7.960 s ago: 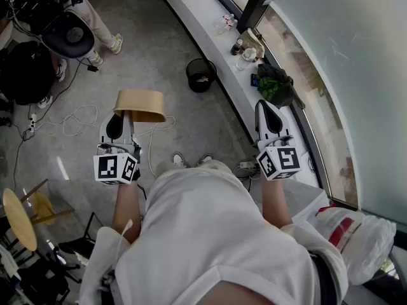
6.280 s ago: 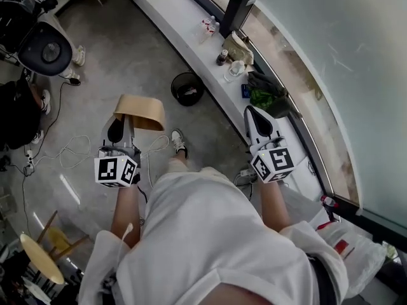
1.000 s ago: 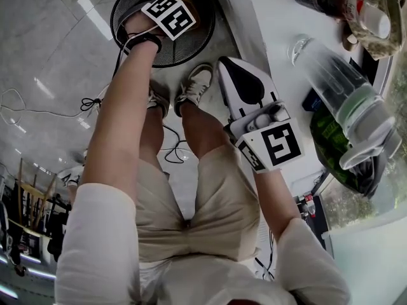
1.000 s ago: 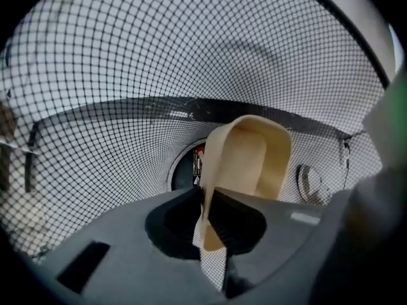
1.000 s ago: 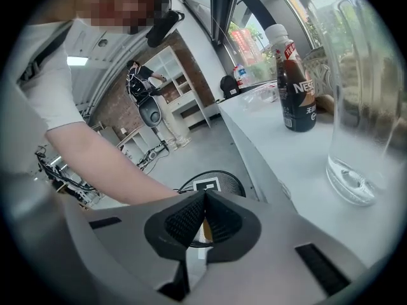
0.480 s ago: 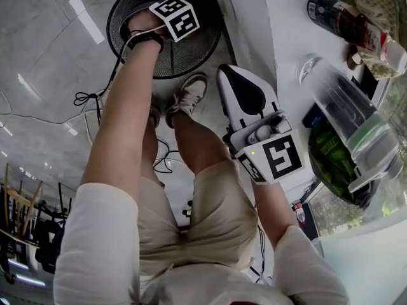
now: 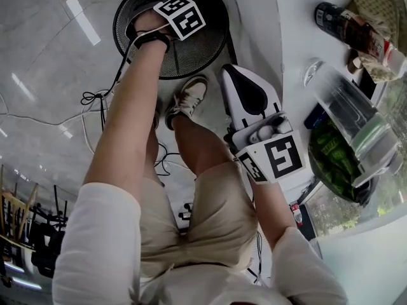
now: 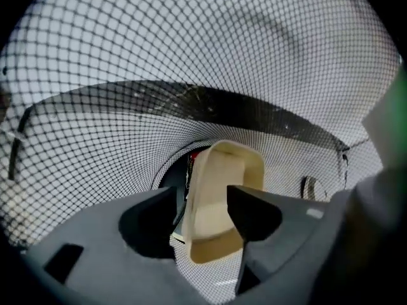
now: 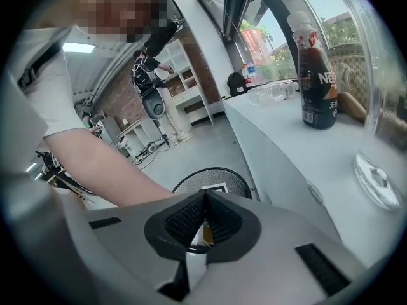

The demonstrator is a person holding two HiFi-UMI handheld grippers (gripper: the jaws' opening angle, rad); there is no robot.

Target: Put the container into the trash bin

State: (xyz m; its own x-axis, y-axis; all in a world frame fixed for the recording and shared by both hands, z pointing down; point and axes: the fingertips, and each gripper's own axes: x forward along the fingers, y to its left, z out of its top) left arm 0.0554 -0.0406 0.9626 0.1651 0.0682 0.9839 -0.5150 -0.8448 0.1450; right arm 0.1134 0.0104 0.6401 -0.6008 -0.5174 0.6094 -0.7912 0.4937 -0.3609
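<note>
The beige container (image 8: 219,202) hangs on edge inside the black mesh trash bin (image 8: 191,56), above its dark bottom. My left gripper (image 8: 202,211) points straight down into the bin. Its jaws are opening, one on each side of the container's wall, and the left one stands clear of it. In the head view only the left gripper's marker cube (image 7: 181,16) shows, inside the bin's rim (image 7: 127,11). My right gripper (image 7: 232,75) is shut with nothing in it, held beside the white counter; in its own view the right gripper (image 9: 203,224) looks toward the bin (image 9: 213,180).
A white counter (image 7: 286,37) runs along the right, close to the bin. On it stand a dark bottle (image 7: 343,24), a clear plastic tub (image 7: 350,116) and a green bag (image 7: 331,164). The person's shoes (image 7: 191,97) and loose cables (image 7: 95,100) are on the floor beside the bin.
The person has walked to the bin carrying the container in the left gripper. That gripper now reaches down inside the bin. The right gripper has kept still beside the counter.
</note>
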